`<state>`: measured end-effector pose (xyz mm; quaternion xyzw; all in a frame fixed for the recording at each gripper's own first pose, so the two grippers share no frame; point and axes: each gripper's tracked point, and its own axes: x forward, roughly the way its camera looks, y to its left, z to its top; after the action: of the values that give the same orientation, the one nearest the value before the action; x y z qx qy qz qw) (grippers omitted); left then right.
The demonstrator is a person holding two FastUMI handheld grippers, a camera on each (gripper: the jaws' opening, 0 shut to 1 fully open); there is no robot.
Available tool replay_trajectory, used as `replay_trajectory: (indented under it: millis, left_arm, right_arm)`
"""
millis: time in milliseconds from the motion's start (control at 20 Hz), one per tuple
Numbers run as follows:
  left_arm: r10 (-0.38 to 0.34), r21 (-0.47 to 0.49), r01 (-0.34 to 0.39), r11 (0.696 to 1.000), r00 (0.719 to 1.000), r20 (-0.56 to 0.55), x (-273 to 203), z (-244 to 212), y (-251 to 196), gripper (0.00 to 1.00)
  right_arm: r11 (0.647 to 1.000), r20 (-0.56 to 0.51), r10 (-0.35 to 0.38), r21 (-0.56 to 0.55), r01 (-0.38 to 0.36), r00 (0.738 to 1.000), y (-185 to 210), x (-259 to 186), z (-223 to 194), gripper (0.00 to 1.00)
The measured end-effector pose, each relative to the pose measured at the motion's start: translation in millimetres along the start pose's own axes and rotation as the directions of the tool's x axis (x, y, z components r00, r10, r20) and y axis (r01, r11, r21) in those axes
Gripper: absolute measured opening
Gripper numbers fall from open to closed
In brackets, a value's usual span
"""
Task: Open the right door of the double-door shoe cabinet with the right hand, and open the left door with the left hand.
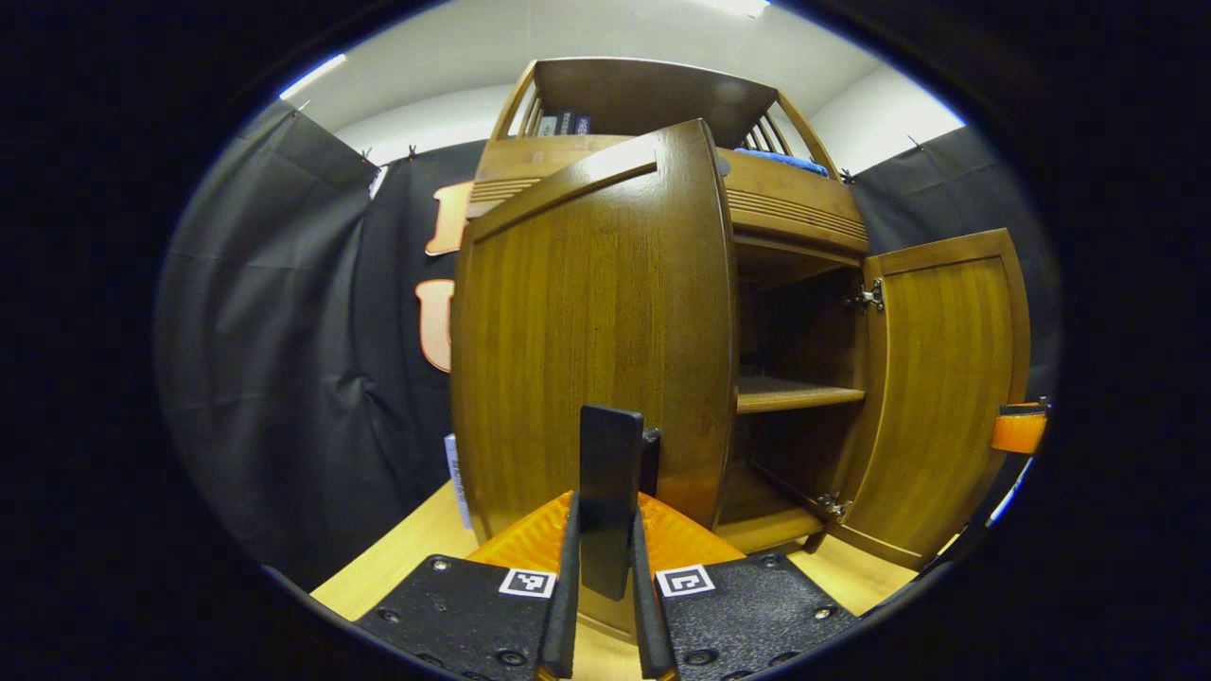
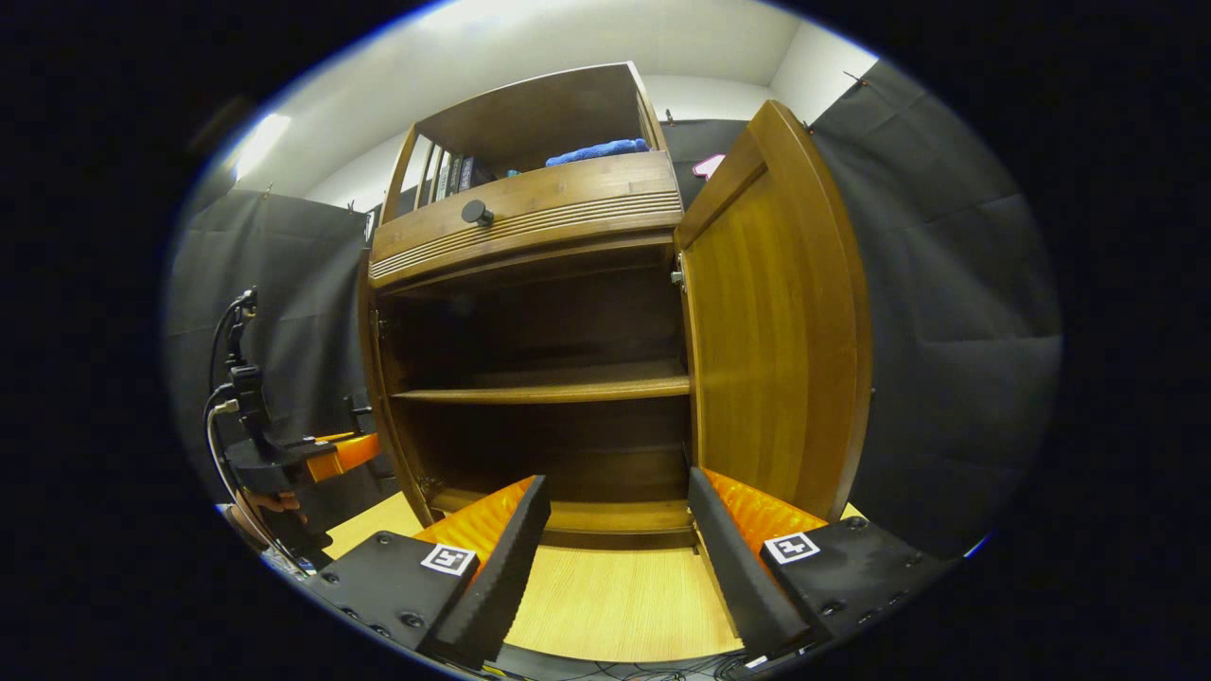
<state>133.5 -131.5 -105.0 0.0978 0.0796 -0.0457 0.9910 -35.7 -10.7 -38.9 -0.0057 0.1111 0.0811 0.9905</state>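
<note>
Both doors swung wide: right door fully out, left door open. Left gripper clamped on left door's dark handle; right gripper spread, empty, before shoe cabinet. Better pulled along hinge arc, gently.

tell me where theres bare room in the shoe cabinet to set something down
Free: the middle shelf, bare from hinge side to hinge side, and the bottom shelf beneath it, between the open right door and the left frame. Crowded: the top shelf, with a blue cloth and books. The left gripper is shut on the left door's handle.
</note>
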Motion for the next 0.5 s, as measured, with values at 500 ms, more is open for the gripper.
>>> replay_trajectory:
  millis: [500]
  left_arm:
    - [0.149, -0.040, -0.148, 0.988, 0.989, 0.024, -8, 6, 12, 0.24]
  right_arm:
    - [0.994, -0.042, 0.112, 0.012, -0.111, 0.993, 33, 24, -12, 0.95]
